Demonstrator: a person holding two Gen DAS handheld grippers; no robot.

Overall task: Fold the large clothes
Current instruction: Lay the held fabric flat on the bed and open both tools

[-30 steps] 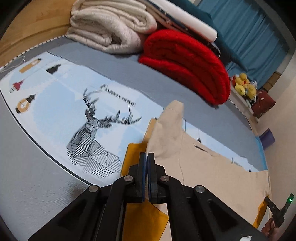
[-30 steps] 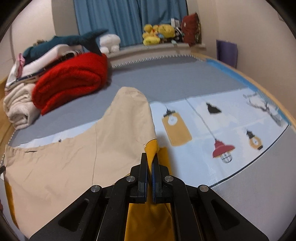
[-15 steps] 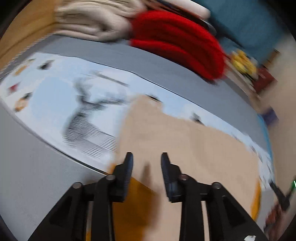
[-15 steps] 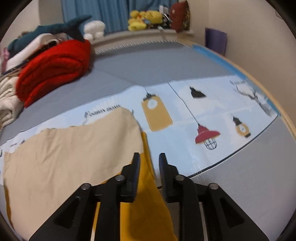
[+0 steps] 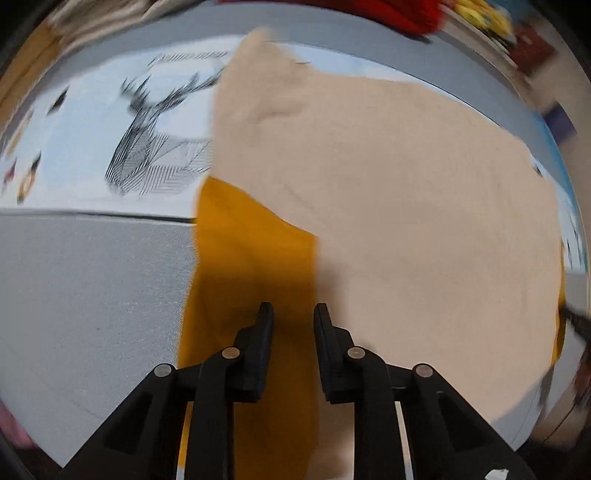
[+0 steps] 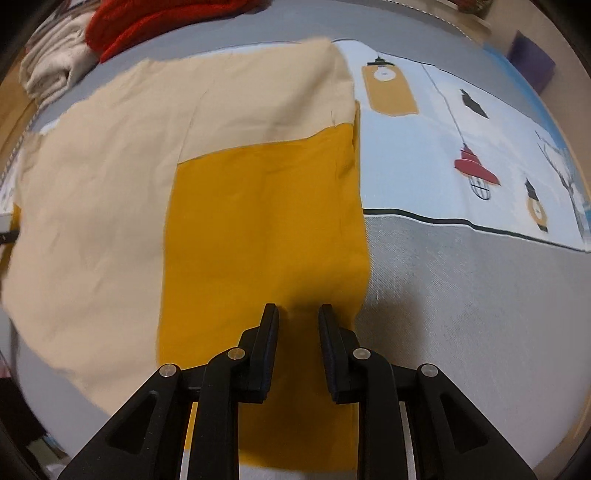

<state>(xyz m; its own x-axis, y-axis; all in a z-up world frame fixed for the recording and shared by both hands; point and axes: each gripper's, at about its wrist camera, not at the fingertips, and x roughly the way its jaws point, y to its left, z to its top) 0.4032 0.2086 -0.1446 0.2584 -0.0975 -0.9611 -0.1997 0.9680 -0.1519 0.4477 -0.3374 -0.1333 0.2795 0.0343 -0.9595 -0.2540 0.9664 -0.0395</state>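
Observation:
A large beige and mustard-yellow garment lies flat on the bed. In the left wrist view its beige part [image 5: 406, 192] fills the right half and a mustard panel [image 5: 251, 266] runs down the middle. My left gripper [image 5: 293, 314] is open and empty just above the mustard panel. In the right wrist view the beige part [image 6: 147, 147] lies left and the mustard panel [image 6: 266, 229] is central. My right gripper [image 6: 298, 314] is open and empty over the mustard panel's near right edge.
The bed cover is grey [image 6: 461, 314] with a pale blue printed band: a deer [image 5: 155, 147] on the left side, lanterns [image 6: 476, 173] on the right. A red blanket [image 6: 155, 22] and cream folded blankets [image 6: 55, 66] lie at the far edge.
Both grippers were shut on the garment's folded-over edge a second ago. They have opened, let it go, and pulled back; the garment now lies flat on the bed.

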